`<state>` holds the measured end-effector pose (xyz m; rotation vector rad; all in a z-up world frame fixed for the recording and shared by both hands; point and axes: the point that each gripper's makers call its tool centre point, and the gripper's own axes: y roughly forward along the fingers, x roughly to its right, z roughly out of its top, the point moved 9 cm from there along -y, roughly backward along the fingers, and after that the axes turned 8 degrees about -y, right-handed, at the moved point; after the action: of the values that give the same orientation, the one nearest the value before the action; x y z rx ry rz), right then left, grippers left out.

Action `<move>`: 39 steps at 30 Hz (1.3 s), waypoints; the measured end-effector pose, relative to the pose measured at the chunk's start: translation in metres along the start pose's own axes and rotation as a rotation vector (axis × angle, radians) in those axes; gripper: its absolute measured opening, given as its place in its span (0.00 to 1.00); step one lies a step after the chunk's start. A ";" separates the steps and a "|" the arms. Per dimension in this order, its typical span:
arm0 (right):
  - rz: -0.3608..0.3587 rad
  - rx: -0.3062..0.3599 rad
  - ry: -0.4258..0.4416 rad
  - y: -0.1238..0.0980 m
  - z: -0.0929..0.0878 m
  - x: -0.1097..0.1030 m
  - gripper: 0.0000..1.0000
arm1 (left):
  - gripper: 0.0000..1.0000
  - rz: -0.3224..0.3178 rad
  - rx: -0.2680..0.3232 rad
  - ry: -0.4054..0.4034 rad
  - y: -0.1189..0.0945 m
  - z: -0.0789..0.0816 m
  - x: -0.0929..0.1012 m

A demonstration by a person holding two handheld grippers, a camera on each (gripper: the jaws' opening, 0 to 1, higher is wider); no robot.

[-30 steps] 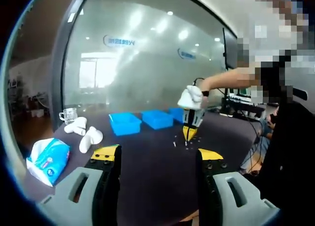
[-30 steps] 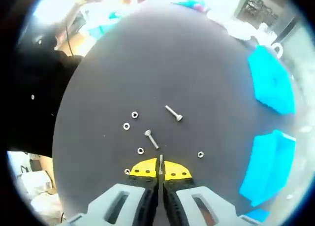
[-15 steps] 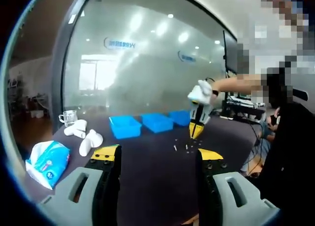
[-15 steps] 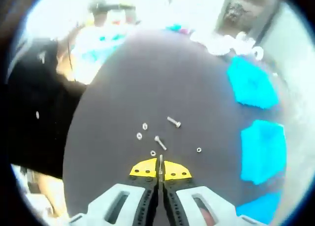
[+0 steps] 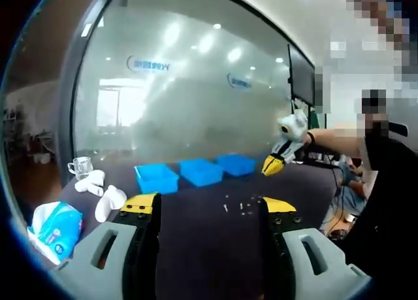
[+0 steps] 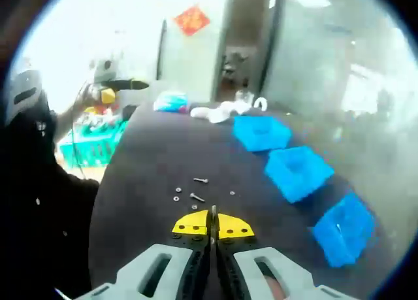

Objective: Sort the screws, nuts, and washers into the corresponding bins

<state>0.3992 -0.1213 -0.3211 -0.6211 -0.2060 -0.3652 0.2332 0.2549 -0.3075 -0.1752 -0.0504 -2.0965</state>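
Note:
My right gripper point(image 6: 212, 225) is shut on a thin silver screw point(image 6: 212, 215) that stands up between its yellow tips, high above the dark table point(image 6: 150, 163). Below it lie loose screws point(image 6: 198, 197) and nuts point(image 6: 176, 195). Three blue bins point(image 6: 297, 171) run in a row to the right. In the left gripper view, my left gripper point(image 5: 209, 205) is open and holds nothing, low over the table's near side. The right gripper point(image 5: 273, 164) hangs in the air beyond it, in a gloved hand. Small hardware point(image 5: 226, 207) lies on the table in front of the blue bins point(image 5: 202, 171).
A tissue pack point(image 5: 52, 225), white rounded objects point(image 5: 108, 200) and a glass cup point(image 5: 80, 166) sit at the table's left end. A person point(image 5: 382, 182) stands at the right. A green basket point(image 6: 91, 138) stands beyond the table edge. A glass wall lies behind.
The right gripper has risen from the table with the screw still held and moved right, away from the loose hardware. The left gripper stays open and nearly still.

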 end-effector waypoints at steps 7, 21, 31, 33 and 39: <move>-0.244 0.119 0.131 -0.043 -0.025 -0.004 0.00 | 0.60 -0.003 0.003 -0.008 0.003 0.000 -0.001; -0.610 0.264 0.275 -0.090 -0.052 -0.020 0.00 | 0.60 0.002 0.007 0.003 0.004 0.003 0.001; -0.710 0.294 0.297 -0.102 -0.050 -0.017 0.00 | 0.60 -0.002 0.007 0.004 0.003 0.001 0.000; -0.728 0.307 0.299 -0.103 -0.045 -0.009 0.00 | 0.60 -0.004 0.011 0.003 0.003 0.001 0.000; -0.761 0.327 0.287 -0.100 -0.031 0.020 0.00 | 0.60 -0.011 0.015 -0.001 0.001 -0.001 0.001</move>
<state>0.3805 -0.2207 -0.2867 -0.1385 -0.2151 -1.1221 0.2332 0.2532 -0.3079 -0.1669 -0.0679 -2.1068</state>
